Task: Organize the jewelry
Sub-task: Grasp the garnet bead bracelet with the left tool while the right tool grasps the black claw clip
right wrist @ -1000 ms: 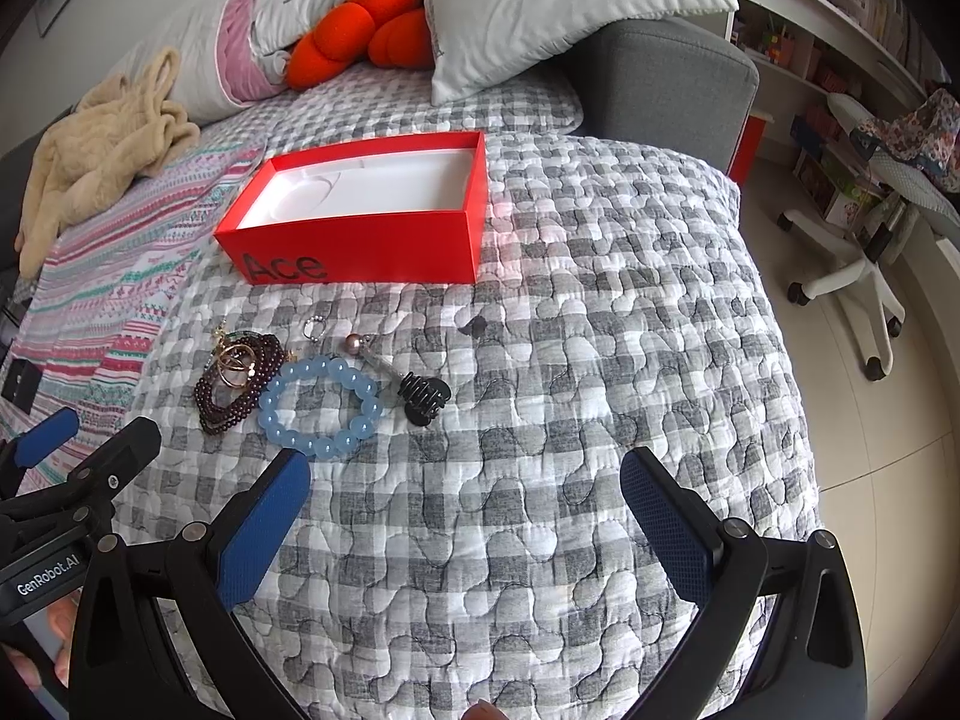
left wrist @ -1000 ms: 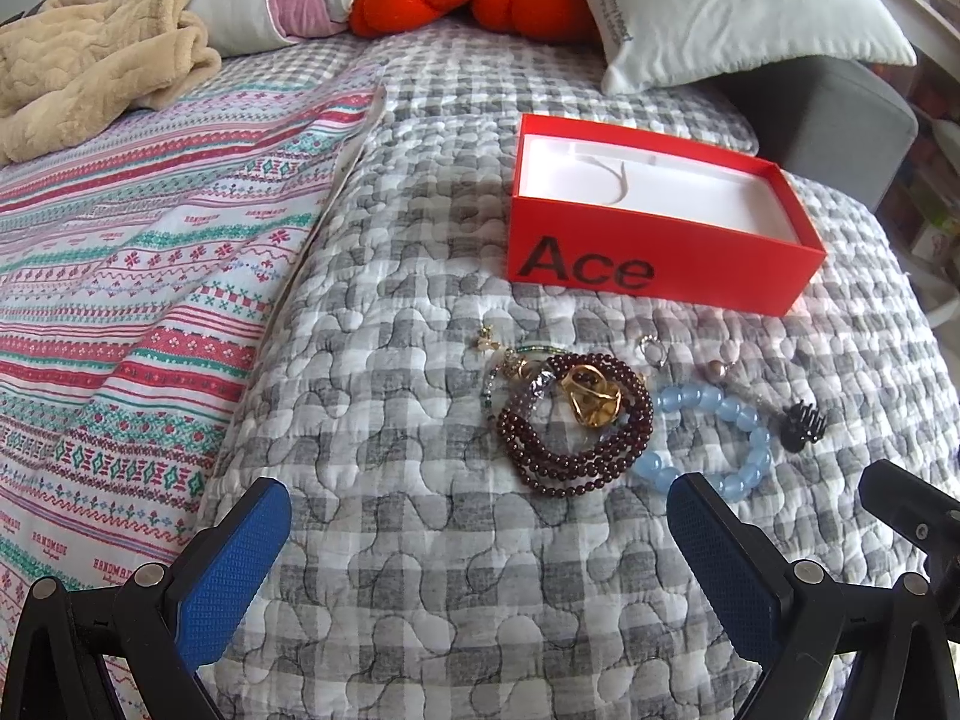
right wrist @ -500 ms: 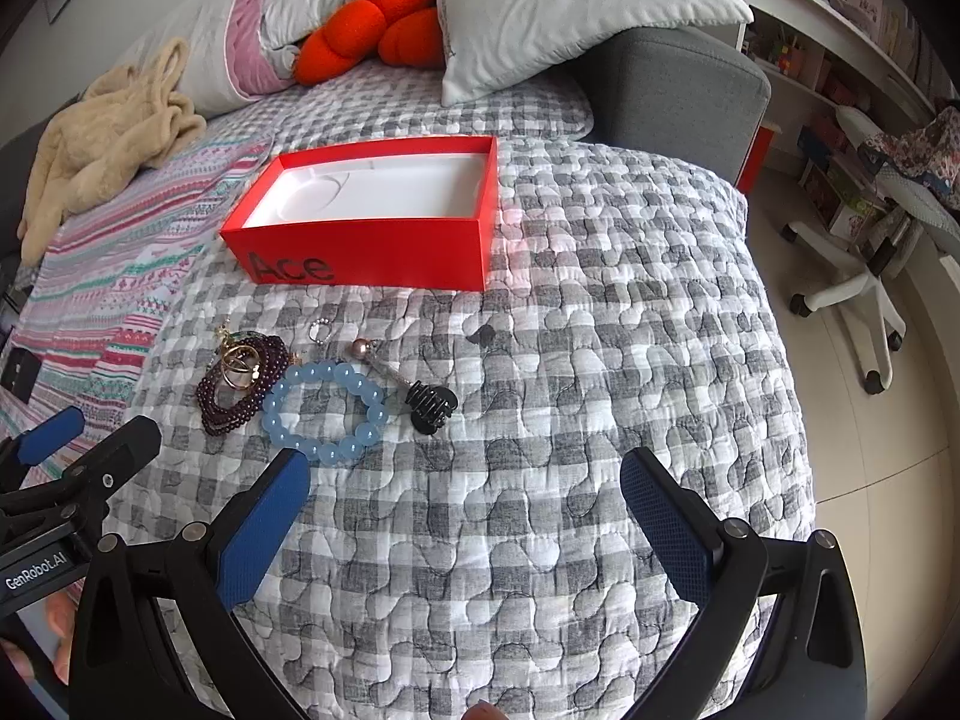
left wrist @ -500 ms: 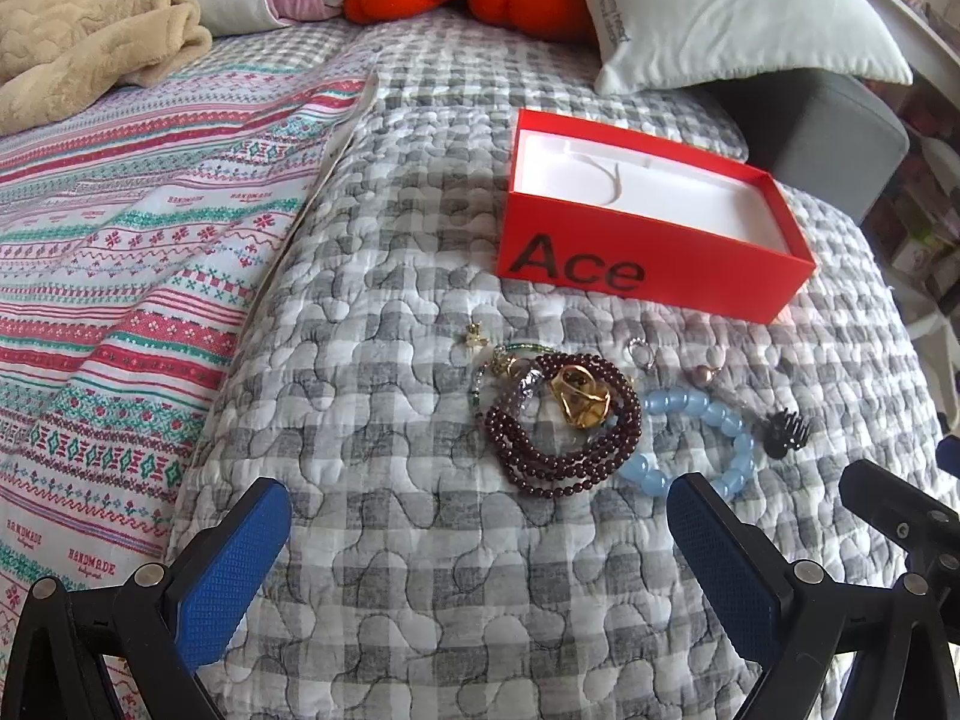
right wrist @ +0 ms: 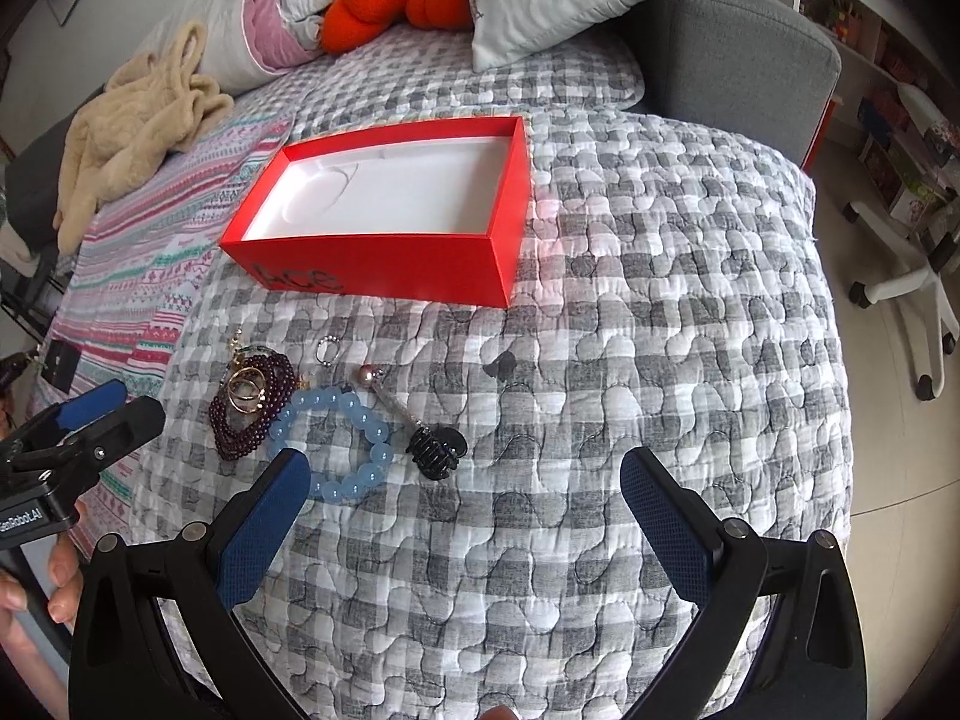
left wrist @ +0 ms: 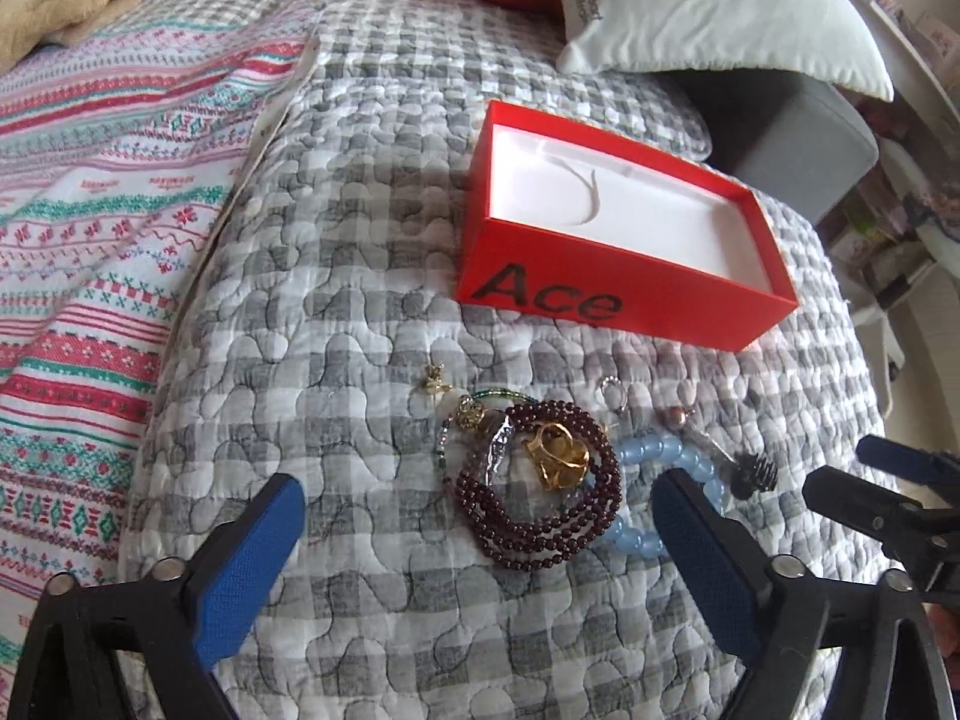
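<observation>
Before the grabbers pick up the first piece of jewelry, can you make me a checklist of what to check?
1. Red box open with room inside: ok.
2. Left gripper holding nothing, jaws closing: ok.
3. Right gripper open, holding nothing: ok.
4. Dark red bracelet free of other pieces: not ok, a gold ring lies on it.
5. Blue bracelet clear to grab: ok.
6. Black hair clip clear to grab: ok.

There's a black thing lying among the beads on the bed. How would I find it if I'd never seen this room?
Start at the open red box marked "Ace" on the grey checked quilt. In front of it lies a small cluster of jewelry, and at its right end, beside the pale blue bead bracelet, sits the black claw hair clip. It alone is black, plastic and toothed.
</observation>
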Demonstrator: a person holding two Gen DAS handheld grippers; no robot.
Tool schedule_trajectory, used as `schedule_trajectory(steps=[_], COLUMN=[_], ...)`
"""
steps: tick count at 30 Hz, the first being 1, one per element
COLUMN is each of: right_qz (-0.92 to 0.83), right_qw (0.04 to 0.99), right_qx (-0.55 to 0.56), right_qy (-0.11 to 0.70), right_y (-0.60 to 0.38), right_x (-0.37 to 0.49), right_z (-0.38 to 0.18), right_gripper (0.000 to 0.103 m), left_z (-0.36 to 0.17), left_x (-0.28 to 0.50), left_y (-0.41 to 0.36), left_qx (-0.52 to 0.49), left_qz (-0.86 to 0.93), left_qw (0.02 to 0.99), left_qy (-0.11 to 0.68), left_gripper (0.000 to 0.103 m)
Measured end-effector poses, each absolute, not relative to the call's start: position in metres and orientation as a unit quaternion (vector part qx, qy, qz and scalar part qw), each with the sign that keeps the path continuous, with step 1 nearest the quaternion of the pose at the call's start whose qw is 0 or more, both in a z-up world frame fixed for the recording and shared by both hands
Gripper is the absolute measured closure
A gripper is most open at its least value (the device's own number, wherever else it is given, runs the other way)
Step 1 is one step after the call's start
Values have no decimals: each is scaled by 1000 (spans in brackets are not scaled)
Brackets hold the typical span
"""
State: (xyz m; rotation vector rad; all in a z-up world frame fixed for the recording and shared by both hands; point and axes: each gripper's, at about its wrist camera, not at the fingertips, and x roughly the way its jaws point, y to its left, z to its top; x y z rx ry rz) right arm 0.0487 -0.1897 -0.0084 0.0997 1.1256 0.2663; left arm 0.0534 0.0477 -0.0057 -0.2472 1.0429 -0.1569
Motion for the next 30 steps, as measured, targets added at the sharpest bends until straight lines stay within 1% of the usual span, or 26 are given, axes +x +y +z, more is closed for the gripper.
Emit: schedule_trajectory(steps=[1, 2, 3, 5, 6, 8, 10, 11, 13, 15, 17, 19, 20, 21, 24, 26, 30], right_qz=[133, 137, 140, 150, 155, 163, 167, 170, 180, 191, 201, 207, 210, 210, 202, 196, 188], right_qw=[832, 828, 825, 818, 815, 810, 805, 802, 796, 787, 781, 778, 778, 779, 784, 786, 792], right_qx=[56, 63, 70, 85, 92, 106, 119, 125, 139, 153, 154, 149, 144, 140, 133, 137, 139], right_qy=[536, 540, 543, 549, 551, 553, 557, 559, 561, 566, 571, 574, 575, 575, 572, 570, 564], right_y=[-192, -194, -195, -199, -200, -203, -206, -207, -206, -206, -201, -195, -193, -191, -189, -191, -196], right_x=[51, 53, 55, 60, 63, 67, 71, 73, 75, 77, 75, 73, 71, 70, 69, 69, 67], right_z=[-12, -16, -20, -27, -29, -33, -37, -38, -39, -40, -41, -42, -41, -41, -42, -41, -37], right_gripper=[0, 1, 4, 10, 14, 20, 29, 32, 43, 48, 51, 58, 60, 65, 75, 75, 75], left_z=[-13, -20, -26, -32, -34, -37, -40, -40, -40, -42, -43, -44, -44, -44, -44, -44, -42], left_x=[56, 59, 61, 64, 65, 69, 72, 72, 73, 76, 76, 77, 77, 76, 74, 74, 70], left_y=[52, 55, 57, 57, 56, 54, 52, 51, 50, 51, 52, 51, 50, 49, 40, 37, 40], left_qx=[-126, -135, -146, -158, -158, -155, -150, -144, -140, -140, -136, -130, -127, -120, -97, -94, -114], left_qz=[-71, -70, -80, -97, -101, -108, -109, -111, -116, -116, -117, -117, -116, -115, -109, -107, -109], left_qw=[851, 842, 836, 830, 830, 828, 825, 826, 826, 825, 826, 827, 829, 831, 839, 841, 840], left_qy=[505, 517, 522, 526, 525, 528, 534, 533, 533, 535, 534, 534, 533, 531, 524, 522, 520], left_gripper=[22, 26, 29, 44, 46, 59, 64, 68, 73, 76, 77, 77, 78, 78, 84, 95, 98])
